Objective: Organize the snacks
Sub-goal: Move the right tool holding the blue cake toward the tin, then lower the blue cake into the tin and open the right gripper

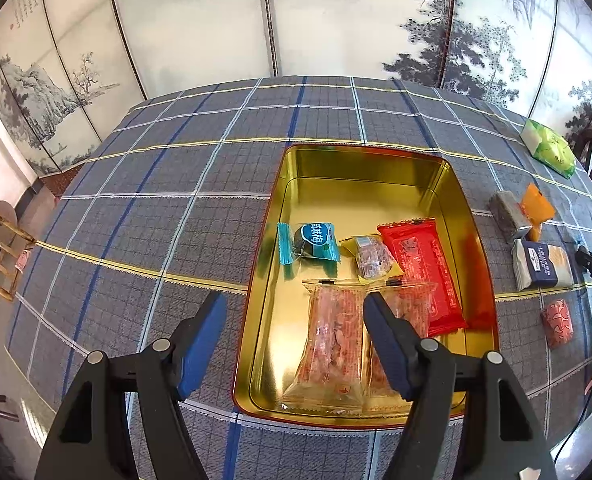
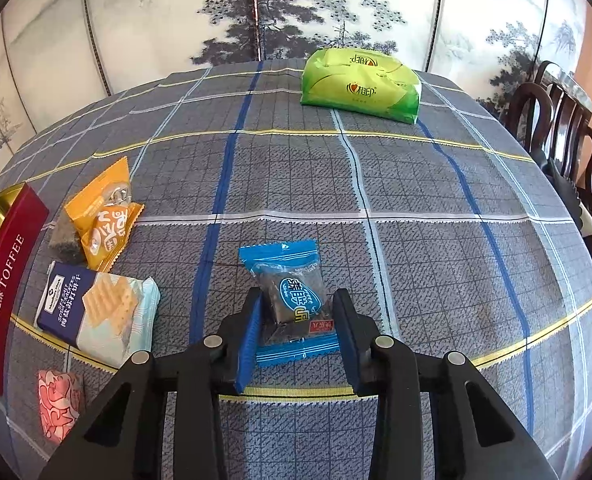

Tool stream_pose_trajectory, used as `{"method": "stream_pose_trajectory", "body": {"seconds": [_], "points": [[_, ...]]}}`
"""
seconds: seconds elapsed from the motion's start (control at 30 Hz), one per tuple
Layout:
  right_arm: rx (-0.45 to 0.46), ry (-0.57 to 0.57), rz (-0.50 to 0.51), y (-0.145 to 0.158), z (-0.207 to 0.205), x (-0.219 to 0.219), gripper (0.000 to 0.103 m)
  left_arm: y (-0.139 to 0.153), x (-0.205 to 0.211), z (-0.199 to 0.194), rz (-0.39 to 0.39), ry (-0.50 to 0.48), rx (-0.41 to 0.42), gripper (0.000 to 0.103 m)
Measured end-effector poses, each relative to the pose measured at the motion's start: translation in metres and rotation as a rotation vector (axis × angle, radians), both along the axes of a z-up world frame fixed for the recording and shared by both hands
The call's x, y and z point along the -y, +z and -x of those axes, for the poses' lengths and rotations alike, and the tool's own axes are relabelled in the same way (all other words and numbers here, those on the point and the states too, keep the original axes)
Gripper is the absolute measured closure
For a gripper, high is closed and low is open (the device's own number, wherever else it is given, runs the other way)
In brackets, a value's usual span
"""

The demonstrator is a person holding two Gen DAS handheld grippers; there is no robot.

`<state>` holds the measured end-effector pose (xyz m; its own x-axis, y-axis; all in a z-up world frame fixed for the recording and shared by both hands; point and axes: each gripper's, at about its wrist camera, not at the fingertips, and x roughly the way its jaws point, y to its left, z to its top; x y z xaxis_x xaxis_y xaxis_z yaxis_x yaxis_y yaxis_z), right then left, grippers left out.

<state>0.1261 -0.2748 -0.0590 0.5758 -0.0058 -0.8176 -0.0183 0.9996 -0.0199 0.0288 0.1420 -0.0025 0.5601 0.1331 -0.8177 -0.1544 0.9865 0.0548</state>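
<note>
Snacks, assorted, wrapped; part boxed, part loose on checked tablecloth.

Gold tin, red outside, lettered TOFFEE: lies straight ahead of left gripper, its near rim just below the fingertips. Holds two clear packets of pinkish pieces side by side between and beyond the fingertips, the right one partly hidden behind the right finger; red packet beyond the right fingertip; teal plum sweet and small clear-and-yellow packet further ahead. Packed toward the near end, far end bare, presumably room for the rest.

Left gripper: fingers spread wide, nothing between the pads; hovers over the tin's near left corner, apparently emptied and waiting.

Right gripper: fingers drawn in on blue-wrapped dark sweet, pads against the wrapper's two sides, crimped ends free fore and aft. Sweet flat on the cloth, seemingly not lifted. Side grip judged suited to a thin, crinkly wrapper: bulk at the middle gives the pads purchase.

Loose, left of right fingers: orange packet leaning on grey-black bar; navy soda-cracker pack; pink patterned sweet nearest. Far ahead: green tissue pack, likely no snack.

Stage judged: about half done; blue sweet next for the tin.
</note>
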Motion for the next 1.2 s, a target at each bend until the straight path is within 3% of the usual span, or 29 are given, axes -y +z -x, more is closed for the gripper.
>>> {"method": "stream_pose_trajectory", "body": {"seconds": [0.3,0.57,0.67,0.87,1.2], "points": [[0.055,0.048,-0.055,0.038,0.009,-0.039,0.068,-0.001,-0.011,0.005,0.061,0.022,-0.004,0.027],[0.096,0.254,-0.136,0.072,0.012,-0.144,0.068,-0.001,-0.026,0.014,0.090,0.047,-0.017,0.023],[0.078,0.335,-0.171,0.070,0.008,-0.190,0.068,0.000,-0.033,0.019,0.068,0.076,-0.018,0.023],[0.049,0.473,-0.147,0.059,0.002,-0.272,0.068,0.002,-0.051,0.029,0.037,0.133,-0.018,0.023],[-0.057,0.524,-0.051,0.030,-0.018,-0.329,0.068,-0.005,-0.065,0.034,0.033,0.156,-0.032,0.023]]}}
